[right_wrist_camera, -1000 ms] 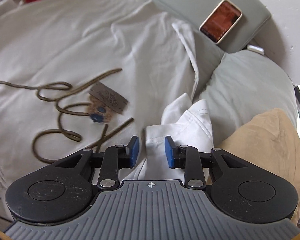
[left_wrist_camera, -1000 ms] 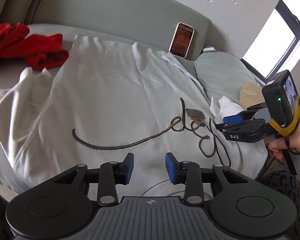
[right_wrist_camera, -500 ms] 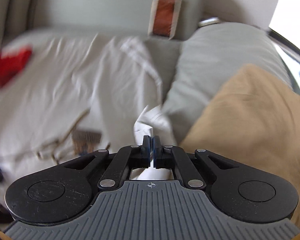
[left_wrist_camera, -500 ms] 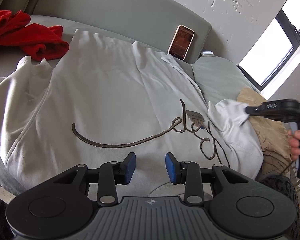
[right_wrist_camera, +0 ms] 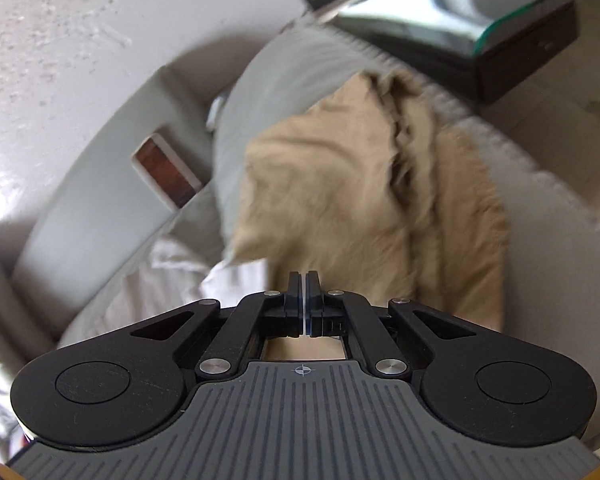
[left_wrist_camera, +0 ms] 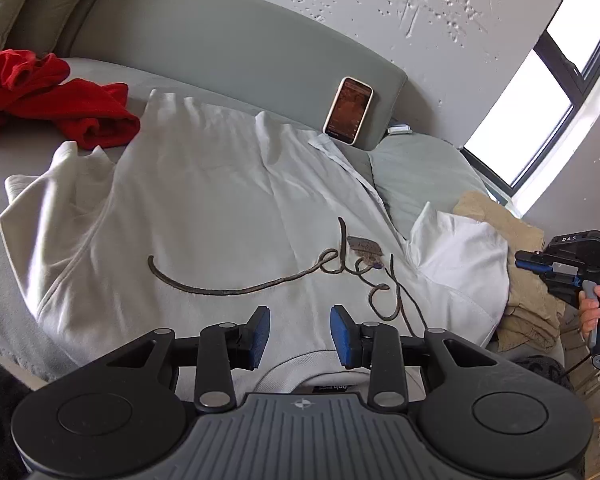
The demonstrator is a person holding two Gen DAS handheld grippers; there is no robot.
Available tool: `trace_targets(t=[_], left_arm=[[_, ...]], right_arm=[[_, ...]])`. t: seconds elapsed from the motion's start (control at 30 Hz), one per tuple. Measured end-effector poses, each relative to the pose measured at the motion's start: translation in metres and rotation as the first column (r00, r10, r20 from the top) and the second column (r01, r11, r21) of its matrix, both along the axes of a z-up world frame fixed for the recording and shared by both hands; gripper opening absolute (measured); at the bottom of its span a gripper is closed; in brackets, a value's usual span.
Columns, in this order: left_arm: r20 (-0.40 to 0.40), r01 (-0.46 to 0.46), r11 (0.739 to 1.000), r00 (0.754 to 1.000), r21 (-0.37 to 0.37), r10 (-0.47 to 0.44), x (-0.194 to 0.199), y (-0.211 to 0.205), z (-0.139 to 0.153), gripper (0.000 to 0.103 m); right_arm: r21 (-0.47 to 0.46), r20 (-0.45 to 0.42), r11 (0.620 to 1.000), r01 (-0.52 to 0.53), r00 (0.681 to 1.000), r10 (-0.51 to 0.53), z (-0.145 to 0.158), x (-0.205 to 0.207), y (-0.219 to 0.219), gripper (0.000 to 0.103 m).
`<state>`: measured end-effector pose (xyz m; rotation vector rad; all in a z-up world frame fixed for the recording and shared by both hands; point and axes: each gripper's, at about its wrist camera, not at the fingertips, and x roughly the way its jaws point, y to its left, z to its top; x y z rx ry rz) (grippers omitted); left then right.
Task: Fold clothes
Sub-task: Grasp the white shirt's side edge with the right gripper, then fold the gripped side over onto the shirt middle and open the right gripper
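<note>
White cotton T-shirt (left_wrist_camera: 204, 208) with a brown cord-like script motif (left_wrist_camera: 284, 276) on the chest, spread flat on a grey upholstered sofa (left_wrist_camera: 236, 44), neckline nearest the camera

Left wrist view:
- left gripper (left_wrist_camera: 299, 332), black with blue pads, jaws spread with a clear gap, nothing between them, poised above the neckline of the shirt
- right sleeve of the shirt (left_wrist_camera: 460, 248), lying loose and bunched at the right edge, beside the tan garment
- crumpled red garment (left_wrist_camera: 60, 100), on the seat at upper left, just beyond the shirt's hem
- smartphone in a pale case (left_wrist_camera: 348, 110), propped upright against the sofa back
- grey cushion (left_wrist_camera: 420, 168), right of the shirt
- crumpled tan garment (left_wrist_camera: 524, 264), at the far right edge of the seat
- right gripper (left_wrist_camera: 526, 259), black, held by a hand (left_wrist_camera: 594, 308) at the right edge, apart from the sleeve

Right wrist view (blurred):
- right gripper (right_wrist_camera: 304, 300), pads nearly together with only a thin slit of light between, jaws opening, no cloth seen between them
- tan garment (right_wrist_camera: 360, 184), filling the centre beyond the fingertips
- white shirt (right_wrist_camera: 172, 272), lower left
- smartphone (right_wrist_camera: 166, 172), against the sofa back
- dark glass-topped side table (right_wrist_camera: 524, 40), upper right
</note>
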<state>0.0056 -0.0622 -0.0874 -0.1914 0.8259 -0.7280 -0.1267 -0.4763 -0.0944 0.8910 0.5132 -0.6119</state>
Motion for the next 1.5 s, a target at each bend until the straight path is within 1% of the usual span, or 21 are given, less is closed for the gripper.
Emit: trace_targets(t=[0.1,0.13,0.2,0.3,0.4,0.53,0.6,0.63,0.77,0.87,0.97,1.03,1.1,1.17,1.23,1.27,1.33,1.37,1.4,1.43,1.5], left_arm=[[0.004,-0.023,1.0,1.0,0.002,0.023,-0.004,0.007,0.004,0.032],[0.006,-0.03,1.0,1.0,0.004,0.03,-0.005,0.009,0.006,0.032],[0.007,-0.041,0.999,0.999,0.005,0.041,-0.007,0.013,0.007,0.033],[0.003,-0.06,0.998,0.998,0.01,0.06,-0.009,0.017,0.008,0.033],[0.004,-0.07,0.997,0.998,0.015,0.07,-0.011,0.019,0.009,0.033],[0.01,-0.071,0.997,0.997,0.02,0.071,-0.014,0.02,0.011,0.033],[0.006,-0.072,0.997,0.997,0.018,0.072,-0.015,0.02,0.012,0.033],[0.006,-0.073,0.997,0.997,0.016,0.073,-0.015,0.02,0.012,0.033],[0.017,-0.069,0.998,0.997,0.013,0.069,-0.017,0.02,0.014,0.033],[0.014,-0.067,0.998,0.998,0.012,0.067,-0.017,0.02,0.013,0.033],[0.013,-0.071,0.997,0.997,0.01,0.071,-0.017,0.021,0.012,0.033],[0.013,-0.075,0.997,0.997,0.007,0.075,-0.017,0.022,0.012,0.033],[0.012,-0.079,0.997,0.997,0.005,0.079,-0.017,0.024,0.012,0.033],[0.012,-0.084,0.996,0.996,0.004,0.084,-0.017,0.025,0.011,0.033],[0.012,-0.089,0.996,0.996,0.005,0.089,-0.017,0.026,0.011,0.033],[0.011,-0.09,0.996,0.996,0.005,0.09,-0.017,0.027,0.011,0.033],[0.01,-0.093,0.996,0.996,0.008,0.093,-0.017,0.029,0.01,0.033],[0.01,-0.093,0.996,0.996,0.008,0.093,-0.016,0.03,0.01,0.033],[0.01,-0.095,0.995,0.995,0.009,0.095,-0.016,0.031,0.01,0.033],[0.009,-0.098,0.995,0.995,0.008,0.098,-0.016,0.032,0.009,0.033],[-0.001,-0.105,0.994,0.994,0.007,0.105,-0.013,0.033,0.006,0.033]], right_arm=[[0.027,0.072,1.0,-0.014,0.997,0.012,0.002,0.004,0.005,0.047],[0.017,0.082,1.0,-0.006,0.997,0.004,0.003,0.005,0.006,0.052],[0.002,0.071,1.0,-0.018,0.997,0.018,0.001,0.01,0.004,0.051],[-0.012,0.054,0.996,-0.091,0.994,0.091,-0.007,0.026,0.002,0.042],[-0.062,-0.016,0.991,-0.118,0.993,0.118,-0.019,0.038,0.001,0.03],[-0.025,0.025,0.995,-0.092,0.995,0.093,-0.029,0.036,-0.01,0.028],[-0.013,0.037,0.996,-0.092,0.995,0.092,-0.03,0.035,-0.012,0.016],[-0.024,0.028,0.995,-0.096,0.995,0.097,-0.03,0.035,-0.011,0.002],[-0.108,0.053,0.989,-0.097,0.993,0.103,-0.014,0.029,-0.001,0.001],[-0.214,0.048,0.965,-0.153,0.985,0.167,0.007,0.031,0.023,0.001],[-0.339,0.0,0.9,-0.276,0.956,0.293,0.028,0.042,0.06,0.001],[-0.43,-0.067,0.819,-0.38,0.918,0.391,0.038,0.05,0.094,0.001],[-0.513,-0.164,0.705,-0.49,0.862,0.48,0.041,0.058,0.132,0.001],[-0.567,-0.281,0.568,-0.597,0.788,0.548,0.033,0.064,0.173,0.001],[-0.575,-0.384,0.439,-0.69,0.702,0.599,0.015,0.068,0.211,0.001],[-0.56,-0.425,0.395,-0.728,0.662,0.618,0.005,0.07,0.226,0.001],[-0.503,-0.486,0.342,-0.794,0.587,0.648,-0.017,0.073,0.25,0.004],[-0.469,-0.503,0.333,-0.818,0.557,0.661,-0.025,0.073,0.257,0.013],[-0.431,-0.508,0.34,-0.836,0.537,0.674,-0.031,0.072,0.26,0.016],[-0.403,-0.5,0.356,-0.843,0.528,0.687,-0.033,0.07,0.26,0.019],[-0.392,-0.427,0.424,-0.817,0.569,0.702,-0.024,0.057,0.251,0.02]])
